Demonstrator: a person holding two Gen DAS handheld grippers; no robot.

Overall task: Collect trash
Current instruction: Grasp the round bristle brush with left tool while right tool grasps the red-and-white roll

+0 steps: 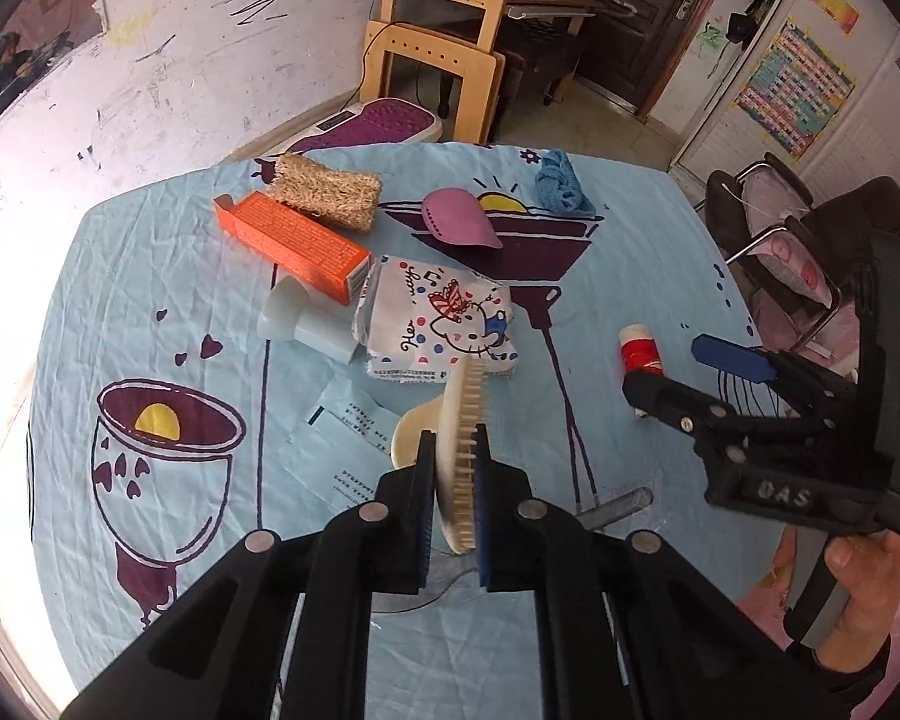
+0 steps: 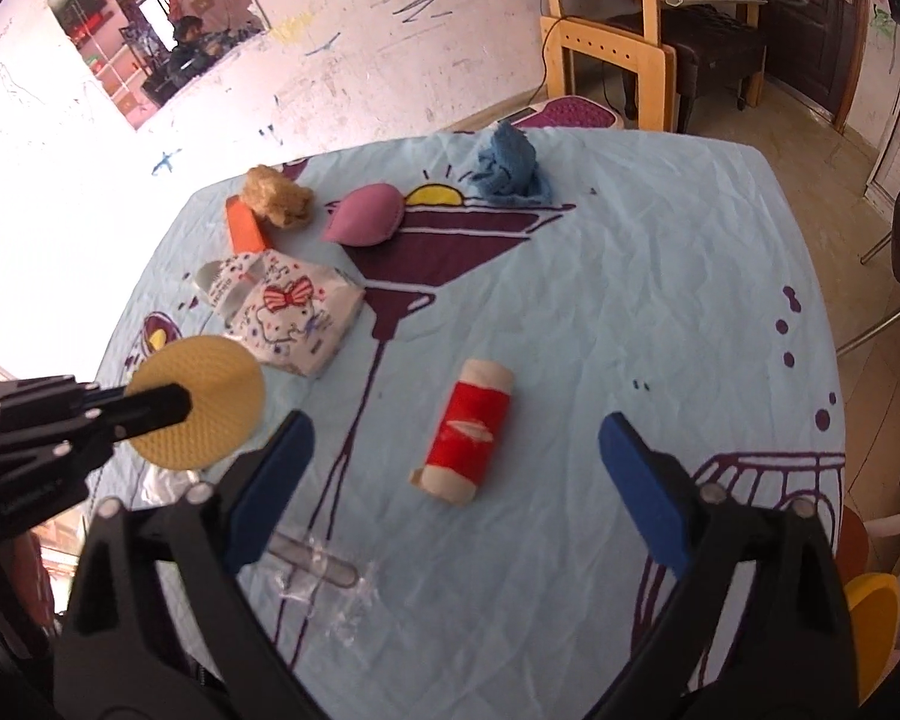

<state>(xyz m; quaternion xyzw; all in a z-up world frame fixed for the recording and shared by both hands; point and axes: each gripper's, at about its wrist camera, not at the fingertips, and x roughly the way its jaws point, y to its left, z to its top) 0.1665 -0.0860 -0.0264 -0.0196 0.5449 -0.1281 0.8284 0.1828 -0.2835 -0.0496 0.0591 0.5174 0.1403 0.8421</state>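
1. the step in hand looked like the pick-up: the left hand-held gripper (image 1: 455,504) was clamped on a round cream brush (image 1: 459,420), its bristles showing between the blue pads at lower centre of the left wrist view; in the right wrist view the same brush appeared as a yellow disc at middle left, and seemed lifted off the tabletop (image 2: 630,276).
2. the right hand-held gripper (image 2: 453,480) stood with its jaws apart and nothing between the pads; the red-and-white roll (image 2: 465,429) lay on the cloth just beyond them, at centre of the right wrist view.
3. judging by that, the next move called for lowering the right hand-held gripper over the roll, straddling it across its short side, and closing; the brush would need carrying to a bin, but no bin showed in either view.
4. other things lay towards the top of the tabletop: an orange box (image 1: 294,243), a straw-coloured scrubber (image 1: 330,192) touching it, a pink pouch (image 1: 459,219), a blue knitted cloth (image 1: 561,183), a printed packet (image 1: 441,318) and a white plastic tube (image 1: 303,324) beside the box.
5. a clear plastic wrapper (image 2: 324,570) lay near the bottom of the right wrist view, close to the left pad; it could snag or slide.
6. a printed paper slip (image 1: 348,438) lay flat under the brush, left of centre; thin and flat, it looked hard to pinch.
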